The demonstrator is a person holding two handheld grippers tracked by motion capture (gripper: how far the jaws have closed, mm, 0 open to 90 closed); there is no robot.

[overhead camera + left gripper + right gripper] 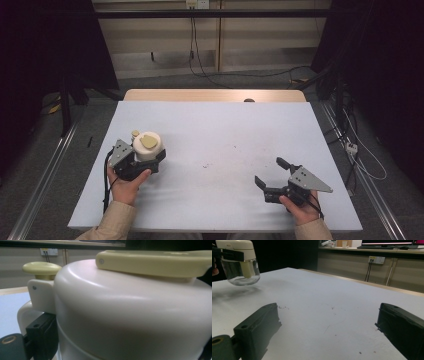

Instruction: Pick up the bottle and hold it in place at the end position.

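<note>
My left claw [142, 161] grips the white-lidded glass dispenser jar [148, 145], lifted clear of the worktop [225, 135]; my right claw [272, 176], released, rests well apart from the jar; next, I judge, a level set-down.

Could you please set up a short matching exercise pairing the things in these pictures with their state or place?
Things:
1. left gripper
2. right gripper
3. jar
4. table

States:
a. open, holding nothing
b. lifted off the table, white lid on a clear glass body
c. shut on the jar
d. pale sheet with a few dark specks

Pairs: 1-c, 2-a, 3-b, 4-d
</note>
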